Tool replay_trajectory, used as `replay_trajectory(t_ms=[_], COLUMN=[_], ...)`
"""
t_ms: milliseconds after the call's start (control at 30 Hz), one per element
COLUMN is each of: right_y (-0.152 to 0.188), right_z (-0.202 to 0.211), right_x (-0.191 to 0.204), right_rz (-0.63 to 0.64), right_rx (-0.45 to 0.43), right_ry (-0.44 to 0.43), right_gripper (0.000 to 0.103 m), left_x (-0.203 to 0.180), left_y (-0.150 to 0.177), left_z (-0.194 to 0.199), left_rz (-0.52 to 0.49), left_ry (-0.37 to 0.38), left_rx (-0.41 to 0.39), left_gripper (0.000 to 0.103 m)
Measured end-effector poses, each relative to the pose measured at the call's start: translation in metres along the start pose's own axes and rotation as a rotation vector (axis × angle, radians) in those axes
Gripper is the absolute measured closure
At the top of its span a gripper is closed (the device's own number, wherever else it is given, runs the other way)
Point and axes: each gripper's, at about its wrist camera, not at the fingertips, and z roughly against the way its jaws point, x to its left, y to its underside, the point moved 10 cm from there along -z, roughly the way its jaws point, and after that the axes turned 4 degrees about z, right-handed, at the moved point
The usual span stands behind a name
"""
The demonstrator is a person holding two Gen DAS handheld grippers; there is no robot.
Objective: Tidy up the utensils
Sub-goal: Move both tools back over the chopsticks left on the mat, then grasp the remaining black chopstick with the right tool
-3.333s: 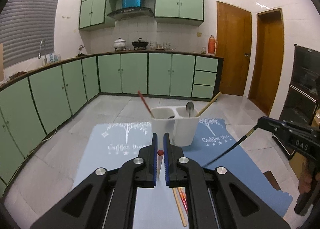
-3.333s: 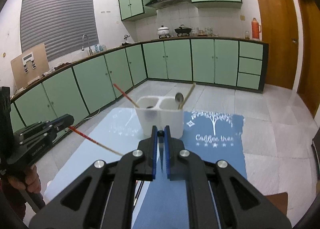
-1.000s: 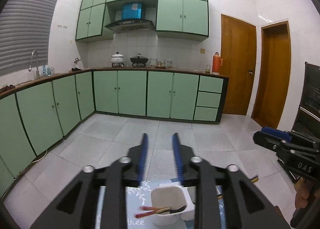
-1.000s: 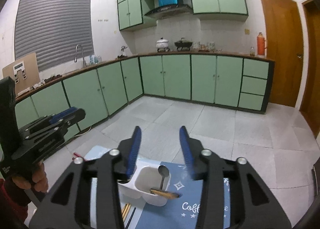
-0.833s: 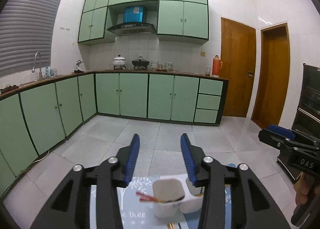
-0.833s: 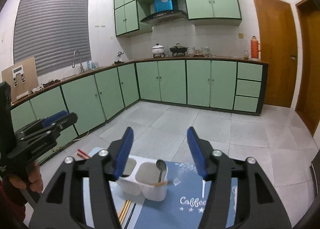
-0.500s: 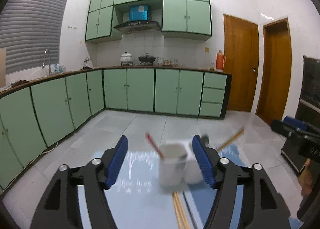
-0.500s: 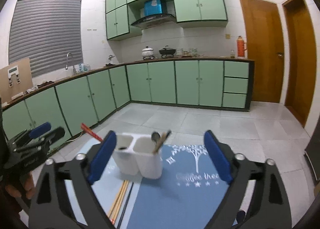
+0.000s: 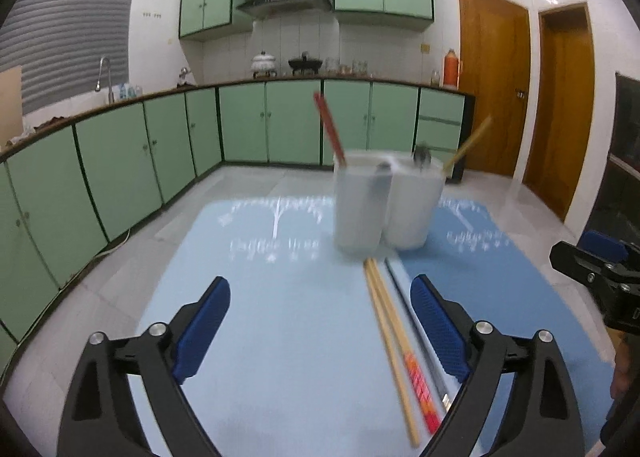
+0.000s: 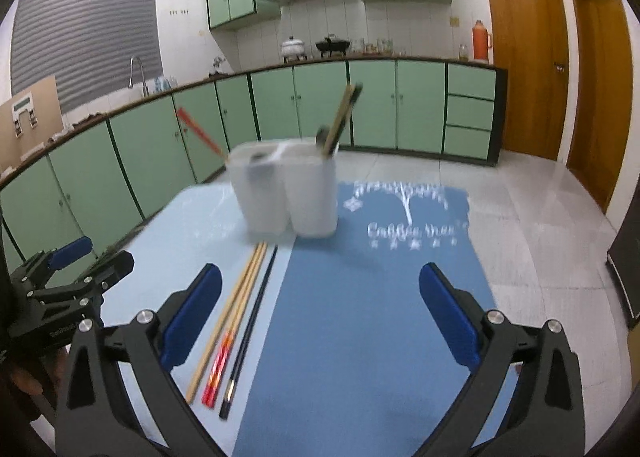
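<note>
A white two-cup utensil holder stands on the blue mats. It holds a red chopstick, a spoon, and a wooden and a dark chopstick. Three chopsticks lie on the mat in front of it: a wooden one, a red-patterned one and a black one. My left gripper is open and empty above the mat, the loose chopsticks near its right finger. My right gripper is open and empty, the chopsticks near its left finger.
A light blue mat and a darker blue mat cover the table. Green kitchen cabinets line the far and left walls. Wooden doors stand at the right. The other gripper shows at each view's edge.
Both grippers were shut on chopsticks 3.3 s ago; those chopsticks now stand in the holder. Both grippers have opened wide, tilted down and pulled back from the holder.
</note>
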Motion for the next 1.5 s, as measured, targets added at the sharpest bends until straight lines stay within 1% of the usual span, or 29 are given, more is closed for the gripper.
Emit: replay_trajectory(t_ms=[167, 300, 467, 533, 667, 733, 867, 1033, 1333, 1467, 1500], right_y=[0.03, 0.048, 0.063, 0.07, 0.079, 0.085, 0.091, 0.097, 0.109, 0.111, 0.112], right_z=[-0.005, -0.005, -0.007, -0.009, -0.014, -0.015, -0.019, -0.025, -0.036, -0.04, -0.04], right_x=[0.014, 0.021, 0.032, 0.039, 0.046, 0.05, 0.057, 0.066, 0.079, 0.082, 0.083], right_rz=[0.002, -0.019, -0.015, -0.001, 0.013, 0.02, 0.032, 0.047, 0.072, 0.075, 0.078], right_rx=[0.039, 0.051, 0.064, 0.078, 0.103, 0.113, 0.133, 0.164, 0.235, 0.257, 0.26], right_ry=[0.001, -0.003, -0.004, -0.01, -0.016, -0.02, -0.02, -0.035, -0.058, -0.063, -0.066], right_gripper=[0.007, 0.007, 0.009, 0.02, 0.027, 0.033, 0.04, 0.054, 0.071, 0.074, 0.076], left_x=[0.006, 0.012, 0.017, 0.019, 0.024, 0.025, 0.026, 0.027, 0.032, 0.028, 0.026], left_y=[0.03, 0.044, 0.057, 0.06, 0.068, 0.072, 0.078, 0.078, 0.08, 0.082, 0.083], left_z=[0.002, 0.004, 0.007, 0.007, 0.01, 0.01, 0.01, 0.009, 0.006, 0.005, 0.004], left_rz=[-0.014, -0.007, -0.016, -0.013, -0.004, -0.006, -0.008, -0.005, 0.005, 0.003, 0.001], left_ry=[-0.019, -0.03, -0.048, -0.053, -0.06, -0.061, -0.059, -0.058, -0.057, -0.045, -0.04], left_rx=[0.044, 0.068, 0.078, 0.085, 0.097, 0.102, 0.116, 0.116, 0.124, 0.13, 0.133], left_gripper=[0.013, 0.013, 0.013, 0.014, 0.016, 0.017, 0.021, 0.021, 0.022, 0.022, 0.022])
